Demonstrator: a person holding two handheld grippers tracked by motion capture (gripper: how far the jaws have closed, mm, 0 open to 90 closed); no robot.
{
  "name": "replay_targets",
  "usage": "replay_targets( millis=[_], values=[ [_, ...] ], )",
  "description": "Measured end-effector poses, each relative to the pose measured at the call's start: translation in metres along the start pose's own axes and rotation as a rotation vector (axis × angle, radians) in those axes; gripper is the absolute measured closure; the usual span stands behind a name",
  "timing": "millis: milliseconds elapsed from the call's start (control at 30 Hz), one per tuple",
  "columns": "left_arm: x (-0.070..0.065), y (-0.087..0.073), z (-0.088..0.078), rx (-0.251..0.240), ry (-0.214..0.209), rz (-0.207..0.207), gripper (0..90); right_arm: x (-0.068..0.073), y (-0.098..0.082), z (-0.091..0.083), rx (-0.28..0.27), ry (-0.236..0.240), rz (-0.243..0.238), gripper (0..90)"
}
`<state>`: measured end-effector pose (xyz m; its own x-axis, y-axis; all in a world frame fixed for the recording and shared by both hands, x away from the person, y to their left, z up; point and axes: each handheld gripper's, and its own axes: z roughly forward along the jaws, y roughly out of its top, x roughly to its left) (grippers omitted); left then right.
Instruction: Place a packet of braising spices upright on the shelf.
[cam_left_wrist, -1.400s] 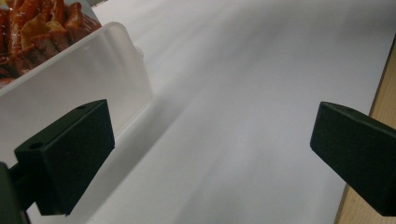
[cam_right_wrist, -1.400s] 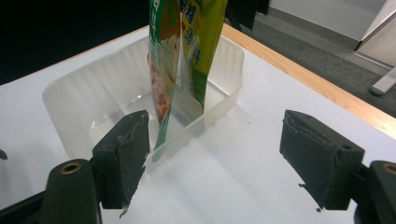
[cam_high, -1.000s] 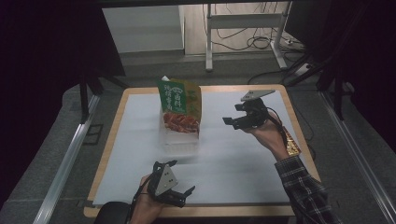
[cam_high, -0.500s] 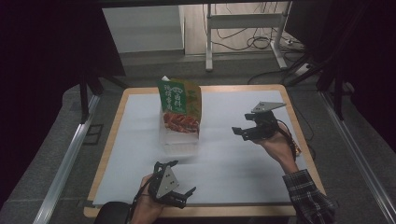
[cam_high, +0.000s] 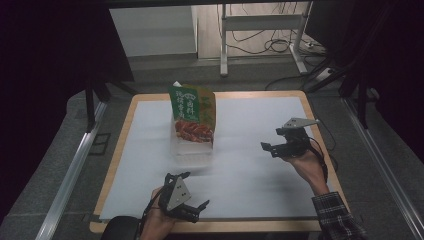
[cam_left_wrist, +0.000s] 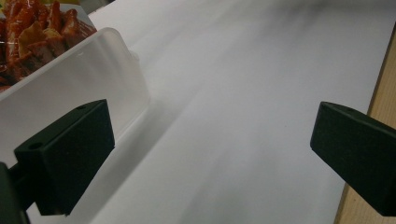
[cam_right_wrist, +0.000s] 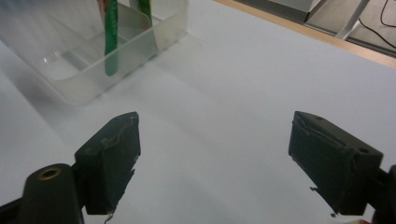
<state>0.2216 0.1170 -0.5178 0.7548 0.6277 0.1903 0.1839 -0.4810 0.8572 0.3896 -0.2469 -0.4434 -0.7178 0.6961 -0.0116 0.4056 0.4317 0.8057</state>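
A green and red snack bag stands upright in a clear plastic container at the middle of the table. My left gripper rests near the front edge, just in front of the container, open and holding nothing. In the left gripper view the container and the bag lie by the left jaw of that gripper. My right gripper hovers to the right of the container, apart from it. Its jaws have just been opening, with nothing between them. The right gripper view has the container ahead of the open gripper.
A white sheet covers the wooden table, whose rim shows along the front. Metal rails run along the floor on both sides. A metal frame and cables stand beyond the far edge.
My right gripper has moved toward the near right side of the table and sunk a little, farther from the bag. The left gripper and the bag have stayed where they were.
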Motion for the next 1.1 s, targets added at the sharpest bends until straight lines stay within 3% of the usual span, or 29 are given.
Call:
replay_targets(
  millis=[233, 433, 633, 800, 967, 1100],
  values=[
    [0.001, -0.001, 0.002, 0.026, 0.002, -0.007, 0.0, -0.006, -0.01, -0.002, 0.011, -0.037, 0.024, 14.3],
    [0.001, -0.001, 0.001, 0.022, 0.0, -0.006, 0.0, -0.015, -0.017, -0.002, 0.018, -0.051, 0.053, 10.8],
    [0.001, -0.001, 0.002, 0.026, 0.0, -0.004, 0.0, -0.024, -0.025, -0.004, 0.038, -0.106, 0.064, 9.8],
    [0.001, -0.001, 0.001, 0.025, 0.0, -0.004, 0.0, -0.036, -0.031, -0.008, 0.037, -0.094, 0.107, 6.7],
    [0.001, -0.001, 0.001, 0.025, -0.001, 0.0, 0.0, -0.046, -0.037, -0.012, 0.05, -0.13, 0.109, 5.9],
    [0.0, -0.001, 0.002, 0.023, -0.003, 0.003, 0.0, -0.055, -0.043, -0.014, 0.059, -0.131, 0.125, 4.4]
  ],
)
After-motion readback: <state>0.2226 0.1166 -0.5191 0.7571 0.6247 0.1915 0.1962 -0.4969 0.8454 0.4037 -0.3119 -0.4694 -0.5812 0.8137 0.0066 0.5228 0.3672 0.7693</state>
